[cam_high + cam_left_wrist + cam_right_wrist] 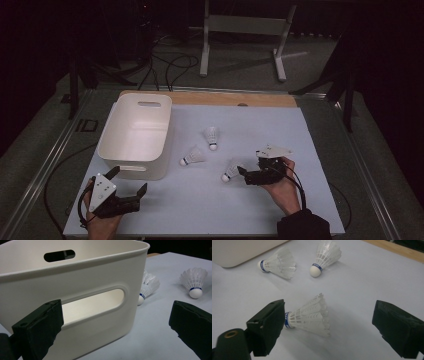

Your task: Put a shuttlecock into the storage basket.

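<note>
Right tongs (243, 172): jaws spread wide, gripping nothing; held low over the mat (280, 130) in the person's right hand (281, 187), tips pointing left across the table.
Near shuttle (308, 316): lies on its side in the gap between the right jaws, cork end hidden behind the left jaw in the right gripper view, feathers fanning toward the other jaw without reaching it; whether the left jaw touches it I cannot tell.
Middle shuttle (192, 157): on its side, beyond the right tongs and to their left, well apart from the jaws, close by the bin's corner.
Far shuttle (212, 136): farthest ahead of the right tongs, cork pointing back toward the person, feathers away.
Left tongs (130, 184): jaws wide apart and empty, in the left hand (102, 220) near the front edge of the mat.
Bin (136, 134): white, open-topped, straight ahead of the left tongs; in the left gripper view its near wall with the handle slot (93, 303) sits just past the left jaw, not touching as far as I can see.
Mat: pale blue, under both tongs and everything else.
</note>
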The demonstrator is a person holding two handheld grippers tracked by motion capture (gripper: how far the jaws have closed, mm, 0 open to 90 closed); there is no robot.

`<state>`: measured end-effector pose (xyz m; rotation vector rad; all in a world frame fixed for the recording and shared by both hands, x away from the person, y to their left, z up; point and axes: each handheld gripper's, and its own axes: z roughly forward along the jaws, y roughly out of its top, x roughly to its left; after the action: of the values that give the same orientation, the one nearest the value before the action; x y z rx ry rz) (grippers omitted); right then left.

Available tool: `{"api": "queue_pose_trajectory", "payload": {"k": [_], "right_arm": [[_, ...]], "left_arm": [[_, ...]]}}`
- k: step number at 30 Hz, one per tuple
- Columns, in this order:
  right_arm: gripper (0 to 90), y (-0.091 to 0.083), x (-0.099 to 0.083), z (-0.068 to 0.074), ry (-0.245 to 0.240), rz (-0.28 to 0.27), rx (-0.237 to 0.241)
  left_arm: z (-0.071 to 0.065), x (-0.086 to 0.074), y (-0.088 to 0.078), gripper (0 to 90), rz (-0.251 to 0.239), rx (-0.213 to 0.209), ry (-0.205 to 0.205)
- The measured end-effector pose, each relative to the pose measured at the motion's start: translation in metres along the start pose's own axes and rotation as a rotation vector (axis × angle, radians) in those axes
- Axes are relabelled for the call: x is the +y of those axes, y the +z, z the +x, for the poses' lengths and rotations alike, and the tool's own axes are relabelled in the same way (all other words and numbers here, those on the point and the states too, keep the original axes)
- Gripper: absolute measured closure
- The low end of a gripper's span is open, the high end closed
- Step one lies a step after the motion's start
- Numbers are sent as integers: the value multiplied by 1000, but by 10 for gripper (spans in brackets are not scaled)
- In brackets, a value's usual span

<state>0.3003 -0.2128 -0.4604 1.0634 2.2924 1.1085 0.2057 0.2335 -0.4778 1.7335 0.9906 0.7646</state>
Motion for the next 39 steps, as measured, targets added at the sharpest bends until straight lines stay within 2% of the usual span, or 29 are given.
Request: {"api": "queue_pose_trajectory", "payload": {"k": [26,30,34,38,39], "right_arm": [[168,24,-4,6,-26,75,53],[218,27,-5,7,-15,84,66],[271,31,-6,9,-26,99,67],[368,35,-7,10,-39,117,102],[368,35,-7,10,-39,117,102]], "left_arm": [[-1,0,1,0,11,8,13],[-1,0,1,0,12,7,15],[-1,0,1,0,11,8,14],[-1,0,1,0,12,7,15],[-1,0,1,0,12,7,15]]}}
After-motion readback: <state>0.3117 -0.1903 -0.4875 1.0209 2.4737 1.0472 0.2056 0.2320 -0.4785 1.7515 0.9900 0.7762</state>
